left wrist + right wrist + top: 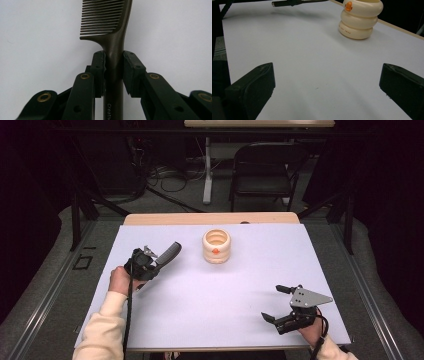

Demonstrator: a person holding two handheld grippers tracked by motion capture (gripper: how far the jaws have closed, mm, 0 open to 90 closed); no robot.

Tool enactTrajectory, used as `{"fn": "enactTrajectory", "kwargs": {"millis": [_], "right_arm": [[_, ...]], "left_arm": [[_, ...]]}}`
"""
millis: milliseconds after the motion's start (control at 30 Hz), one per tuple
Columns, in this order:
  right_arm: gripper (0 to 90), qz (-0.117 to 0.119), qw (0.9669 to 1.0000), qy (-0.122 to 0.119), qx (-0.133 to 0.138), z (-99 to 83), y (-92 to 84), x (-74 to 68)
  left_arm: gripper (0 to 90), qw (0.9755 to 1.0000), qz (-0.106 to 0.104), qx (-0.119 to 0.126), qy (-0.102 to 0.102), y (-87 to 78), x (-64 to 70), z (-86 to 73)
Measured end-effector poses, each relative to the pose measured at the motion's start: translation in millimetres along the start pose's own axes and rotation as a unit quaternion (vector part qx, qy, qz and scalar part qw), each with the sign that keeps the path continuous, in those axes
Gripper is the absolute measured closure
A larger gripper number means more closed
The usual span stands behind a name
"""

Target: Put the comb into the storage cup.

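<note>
High view puts the left gripper (159,261) at the left of the white table (165,315), clamped on the handle of a dark comb (169,254) whose toothed end points up and toward the far right. The cream ringed cup (216,246), open at the top with an orange mark on its near face, stands to the comb's right at the far middle of the table, apart from it. The right gripper (274,303) rests at the near right with its jaws wide apart and nothing between them.

In the left gripper view the pads (98,67) press the comb (113,47) just below the teeth, with the handle running back between the jaws, so the hold looks firm and centred.

The work in hand appears to be setting the comb into the cup. To do it well, I would carry the comb over the cup's mouth first, then tip it upright so one end points straight down into the opening. Lower it clear of the rim, since a knock could tip or shove the light cup. Let go only once the end is well inside. The free gripper could steady the cup's side.
</note>
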State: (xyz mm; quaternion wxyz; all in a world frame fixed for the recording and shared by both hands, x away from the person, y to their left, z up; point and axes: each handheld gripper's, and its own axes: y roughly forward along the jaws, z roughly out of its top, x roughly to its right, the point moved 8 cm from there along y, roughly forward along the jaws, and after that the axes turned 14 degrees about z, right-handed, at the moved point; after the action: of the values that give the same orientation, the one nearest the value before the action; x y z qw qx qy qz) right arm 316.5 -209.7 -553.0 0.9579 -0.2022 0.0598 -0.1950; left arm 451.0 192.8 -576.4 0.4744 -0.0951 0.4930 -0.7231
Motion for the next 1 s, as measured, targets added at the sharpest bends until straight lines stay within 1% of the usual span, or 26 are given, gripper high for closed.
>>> {"fn": "enactTrajectory", "kwargs": {"millis": [100,200,367,600,833,900,1000], "right_arm": [[0.0,0.000,1.0000,0.000,0.000,0.0,-0.1,0.0],[0.0,0.000,1.0000,0.000,0.000,0.0,-0.2,0.1],[0.0,0.000,1.0000,0.001,0.000,-0.1,-0.1,0.2],[0.0,0.000,1.0000,0.000,-0.001,-0.2,0.0,0.0],[0.0,0.000,1.0000,0.002,-0.001,-0.4,0.3,0.3],[0.0,0.000,1.0000,0.005,0.000,-0.8,0.3,0.7],[0.0,0.000,1.0000,0.004,0.000,-0.9,0.3,1.0]], "left_arm": [[72.2,1.0000,-0.003,0.006,-0.005,-0.9,0.6,1.1],[72.2,0.9998,-0.002,0.014,-0.012,-1.5,0.5,2.4],[72.2,0.9996,-0.007,0.020,-0.016,-3.0,1.7,3.6],[72.2,0.9992,-0.006,0.032,-0.025,-3.5,1.9,5.6],[72.2,0.9980,-0.003,0.050,-0.040,-5.9,2.1,9.1],[72.3,0.9976,0.001,0.056,-0.041,-6.8,1.4,10.6],[72.3,0.9968,0.000,0.064,-0.048,-8.5,2.0,12.5]]}}
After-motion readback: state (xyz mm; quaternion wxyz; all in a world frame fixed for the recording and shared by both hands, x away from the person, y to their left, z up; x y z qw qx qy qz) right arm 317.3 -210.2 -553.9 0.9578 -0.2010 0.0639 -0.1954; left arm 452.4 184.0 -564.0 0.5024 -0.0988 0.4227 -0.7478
